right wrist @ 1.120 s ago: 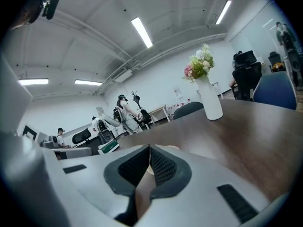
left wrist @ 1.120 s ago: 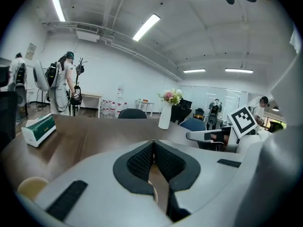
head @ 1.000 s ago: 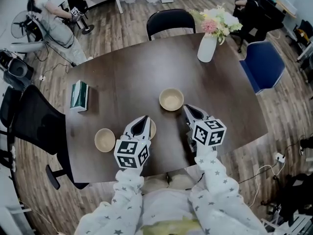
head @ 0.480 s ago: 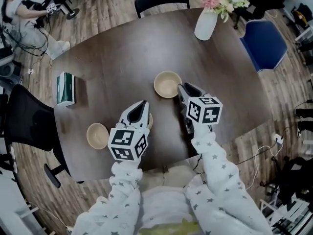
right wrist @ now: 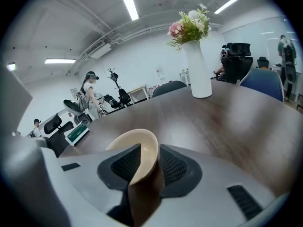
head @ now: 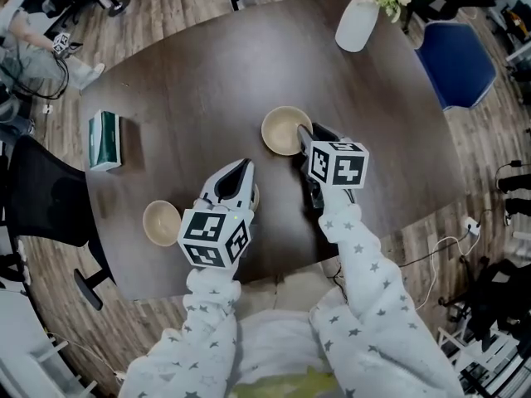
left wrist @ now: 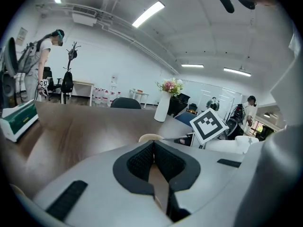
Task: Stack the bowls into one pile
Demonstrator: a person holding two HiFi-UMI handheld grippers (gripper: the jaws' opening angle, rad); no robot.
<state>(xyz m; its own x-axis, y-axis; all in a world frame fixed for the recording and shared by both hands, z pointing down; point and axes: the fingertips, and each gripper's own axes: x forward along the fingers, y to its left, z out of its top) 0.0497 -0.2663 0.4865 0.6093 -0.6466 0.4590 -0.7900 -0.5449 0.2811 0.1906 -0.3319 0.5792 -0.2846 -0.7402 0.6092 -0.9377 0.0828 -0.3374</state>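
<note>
The right gripper (head: 304,137) has been pushing forward since half a second ago, when it was hanging just beside the far bowl (head: 280,128); now it is biting that bowl's near rim, while the left gripper (head: 241,171) is staying much where it was. In the right gripper view the jaws are pinching the rim, one pad inside the wall and one outside; whether the bowl is leaving the table (head: 191,89) I cannot tell.

It is looking like a light, stiff, smooth, thin-walled bowl; I am guessing it could pivot or slip in a rim pinch, so a deep bite and a level carry are seeming wise.

The middle bowl (head: 255,196) is lying mostly hidden under the left gripper, whose jaws are meeting at the tips with nothing visibly clamped; the left-hand bowl (head: 161,221) is sitting well apart, near the table's edge.

No brand or writing is showing on any bowl; the green box (head: 104,139) is too small to read; the marker cubes (head: 336,164) are carrying only square patterns.
</note>
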